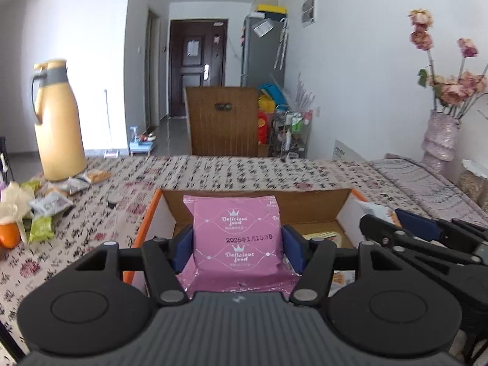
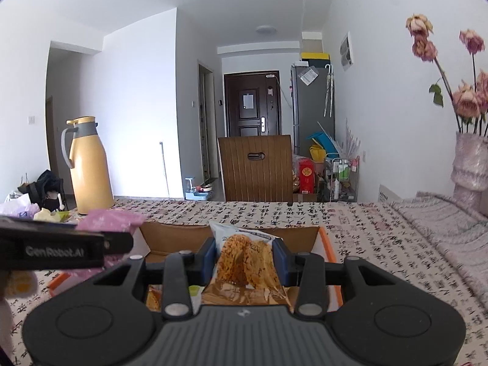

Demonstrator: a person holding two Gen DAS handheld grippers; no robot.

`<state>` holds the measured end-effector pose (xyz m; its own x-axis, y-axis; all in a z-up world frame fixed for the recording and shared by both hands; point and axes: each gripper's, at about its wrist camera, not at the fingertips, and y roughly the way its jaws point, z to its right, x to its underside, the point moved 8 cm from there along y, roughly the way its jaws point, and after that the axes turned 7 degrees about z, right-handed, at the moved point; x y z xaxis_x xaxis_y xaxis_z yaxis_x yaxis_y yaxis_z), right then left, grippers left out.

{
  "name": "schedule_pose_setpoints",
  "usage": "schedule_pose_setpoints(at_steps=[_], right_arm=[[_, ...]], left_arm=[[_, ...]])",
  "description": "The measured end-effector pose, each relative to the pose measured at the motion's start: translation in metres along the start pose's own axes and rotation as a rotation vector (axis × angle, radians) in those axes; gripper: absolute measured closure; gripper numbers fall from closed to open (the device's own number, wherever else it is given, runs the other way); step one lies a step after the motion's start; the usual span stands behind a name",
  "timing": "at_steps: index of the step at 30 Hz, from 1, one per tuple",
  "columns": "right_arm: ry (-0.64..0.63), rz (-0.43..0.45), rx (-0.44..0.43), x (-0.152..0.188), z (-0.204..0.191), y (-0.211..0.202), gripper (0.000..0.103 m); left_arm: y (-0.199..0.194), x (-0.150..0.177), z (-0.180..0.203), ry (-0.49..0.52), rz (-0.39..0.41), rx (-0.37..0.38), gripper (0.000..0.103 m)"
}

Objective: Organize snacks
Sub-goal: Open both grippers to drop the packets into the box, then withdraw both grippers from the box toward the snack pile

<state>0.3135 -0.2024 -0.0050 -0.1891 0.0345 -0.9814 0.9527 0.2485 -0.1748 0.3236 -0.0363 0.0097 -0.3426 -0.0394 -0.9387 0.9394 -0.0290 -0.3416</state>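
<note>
While both tools hang over the cardboard box (image 1: pixel 305 204), the left gripper (image 1: pixel 237 245) pinches a pink snack packet (image 1: pixel 235 228) and the right gripper (image 2: pixel 246 259) clamps an orange noodle-snack packet (image 2: pixel 244 262). Delivery is seemingly in hand; next, lower and release each inside. Loose snacks (image 1: pixel 45 207) wait at nine o'clock, near the yellow flask (image 1: pixel 58 128).

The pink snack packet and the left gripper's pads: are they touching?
Touching. The left wrist view shows both blue pads pressed against the sides of the pink snack packet, with no gap.
</note>
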Motion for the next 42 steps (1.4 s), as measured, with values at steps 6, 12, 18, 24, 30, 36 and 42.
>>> schedule_pose_setpoints(at_steps=[6, 12, 18, 24, 30, 36, 42], right_arm=[[0.007, -0.047, 0.002, 0.016, 0.005, 0.015, 0.064], [-0.004, -0.074, 0.006, 0.024, 0.005, 0.018, 0.061], [0.017, -0.04, 0.03, 0.019, 0.011, 0.011, 0.013], [0.048, -0.024, 0.04, 0.017, 0.017, 0.009, 0.0], [0.046, -0.031, 0.039, 0.019, 0.016, 0.01, 0.0], [0.041, -0.032, 0.04, 0.019, 0.015, 0.011, 0.0], [0.037, -0.014, 0.037, 0.014, 0.013, 0.007, 0.0]], left_arm=[[0.018, 0.013, -0.009, -0.015, -0.031, -0.014, 0.041], [0.017, 0.014, -0.012, -0.019, -0.022, -0.011, 0.038], [0.01, 0.008, -0.013, -0.027, 0.026, -0.018, 0.012], [0.004, 0.003, -0.014, -0.04, 0.059, -0.023, 0.0], [0.005, 0.005, -0.015, -0.048, 0.049, -0.02, 0.0], [0.003, 0.004, -0.014, -0.049, 0.051, -0.016, 0.0], [-0.003, -0.001, -0.012, -0.048, 0.061, -0.013, 0.0]])
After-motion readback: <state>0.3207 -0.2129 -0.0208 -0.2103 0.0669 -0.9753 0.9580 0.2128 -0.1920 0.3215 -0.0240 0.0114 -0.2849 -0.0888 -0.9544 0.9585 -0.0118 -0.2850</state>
